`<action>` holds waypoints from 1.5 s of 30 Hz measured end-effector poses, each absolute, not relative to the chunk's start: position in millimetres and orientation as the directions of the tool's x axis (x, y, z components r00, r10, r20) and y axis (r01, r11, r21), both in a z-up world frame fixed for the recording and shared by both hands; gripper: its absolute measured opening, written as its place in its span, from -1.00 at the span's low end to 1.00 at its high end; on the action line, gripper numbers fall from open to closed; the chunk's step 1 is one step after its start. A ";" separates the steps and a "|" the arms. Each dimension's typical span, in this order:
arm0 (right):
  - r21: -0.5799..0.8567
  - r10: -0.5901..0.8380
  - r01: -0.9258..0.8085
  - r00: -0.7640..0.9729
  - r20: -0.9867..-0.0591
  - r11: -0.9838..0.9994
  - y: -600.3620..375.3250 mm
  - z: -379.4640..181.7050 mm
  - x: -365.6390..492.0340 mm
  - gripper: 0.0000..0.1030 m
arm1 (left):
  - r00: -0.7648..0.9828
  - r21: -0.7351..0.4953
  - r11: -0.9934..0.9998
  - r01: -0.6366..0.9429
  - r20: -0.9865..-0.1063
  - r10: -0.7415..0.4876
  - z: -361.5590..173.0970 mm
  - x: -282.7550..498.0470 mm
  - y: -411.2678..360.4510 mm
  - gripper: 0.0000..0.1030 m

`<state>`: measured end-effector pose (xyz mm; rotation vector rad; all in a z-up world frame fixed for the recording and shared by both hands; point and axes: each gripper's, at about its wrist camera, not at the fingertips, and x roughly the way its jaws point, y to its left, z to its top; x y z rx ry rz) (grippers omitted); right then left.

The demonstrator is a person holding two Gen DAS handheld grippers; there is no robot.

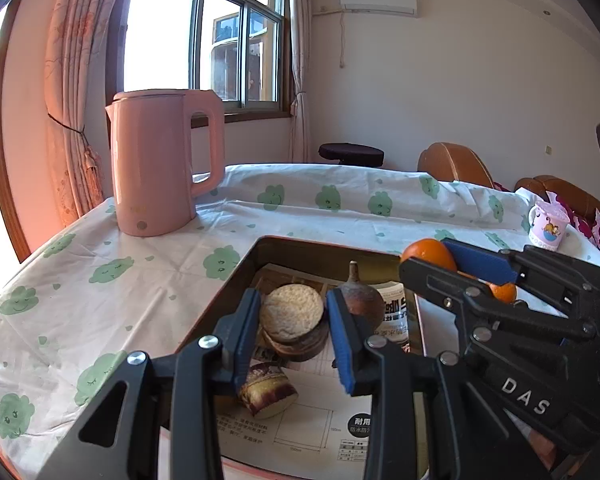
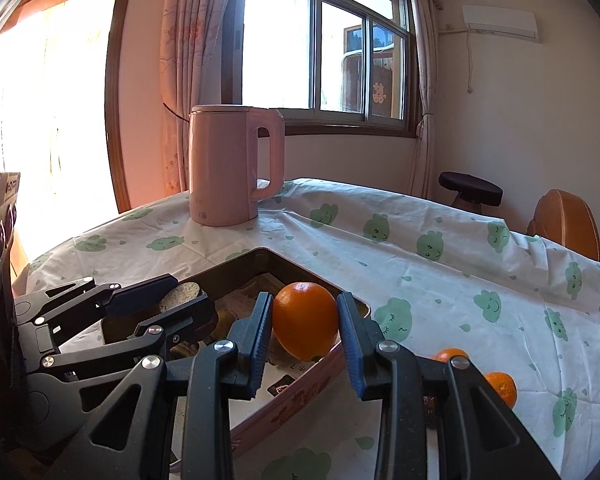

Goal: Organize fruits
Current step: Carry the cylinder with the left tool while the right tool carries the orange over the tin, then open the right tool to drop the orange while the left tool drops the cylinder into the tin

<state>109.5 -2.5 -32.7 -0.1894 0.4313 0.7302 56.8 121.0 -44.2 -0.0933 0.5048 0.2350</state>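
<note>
Box (image 1: 236,276) on clouded tablecloth (image 1: 100,280), holding brown fruit (image 1: 360,300); pink kettle (image 1: 160,164) behind, two small oranges (image 2: 500,388) beside. Left gripper (image 1: 296,340) clamps a sliced round fruit (image 1: 292,312) above the box; right gripper (image 2: 305,344) clamps an orange (image 2: 305,320) over its rim.

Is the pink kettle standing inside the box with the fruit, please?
No, the pink kettle stands on the tablecloth beyond the box.

Glossy plastic kettle (image 1: 156,164); matt cloth (image 1: 100,280); dimpled orange (image 2: 305,321).

Pink was the kettle (image 2: 230,168), white with green smiling clouds the tablecloth (image 2: 440,280), bright orange the orange (image 2: 305,326) between blue pads (image 2: 260,336).
</note>
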 end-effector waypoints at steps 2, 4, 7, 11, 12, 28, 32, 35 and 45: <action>-0.018 0.601 -0.681 0.658 -0.454 0.732 0.5 -36.1 111.4 -0.32 | 0.845 -0.034 0.968 -0.249 -0.497 0.200 -45.1 57.8 123.8 -0.31; -0.016 0.599 -0.683 0.651 -0.466 0.730 4.4 -39.5 113.2 -0.32 | 0.841 -0.039 0.966 -0.254 -0.502 0.201 -45.7 58.4 127.2 -0.31; -0.024 0.592 -0.685 0.646 -0.481 0.728 10.9 -45.3 114.6 -0.32 | 0.835 -0.041 0.963 -0.267 -0.508 0.210 -46.5 58.9 132.0 -0.31; -0.035 0.584 -0.690 0.638 -0.502 0.723 18.5 -52.0 115.2 -0.32 | 0.825 -0.044 0.958 -0.285 -0.520 0.222 -47.9 60.2 138.2 -0.31; -0.040 0.582 -0.690 0.639 -0.503 0.723 19.6 -52.0 114.9 -0.32 | 0.823 -0.045 0.957 -0.288 -0.522 0.223 -48.4 60.8 139.4 -0.31; -0.070 0.555 -0.690 0.635 -0.537 0.721 28.1 -55.2 117.0 -0.32 | 0.804 -0.039 0.955 -0.293 -0.551 0.224 -51.0 66.8 141.7 -0.31; -0.077 0.552 -0.690 0.637 -0.539 0.720 28.8 -55.8 116.9 -0.32 | 0.803 -0.039 0.955 -0.294 -0.552 0.224 -51.2 67.3 141.9 -0.30; -0.076 0.551 -0.688 0.638 -0.538 0.722 28.6 -55.8 116.6 -0.32 | 0.801 -0.033 0.954 -0.296 -0.553 0.230 -51.7 67.9 141.7 -0.30; -0.077 0.537 -0.674 0.647 -0.541 0.735 27.8 -56.3 118.6 -0.20 | 0.795 -0.007 0.947 -0.323 -0.546 0.267 -51.3 66.0 139.9 -0.28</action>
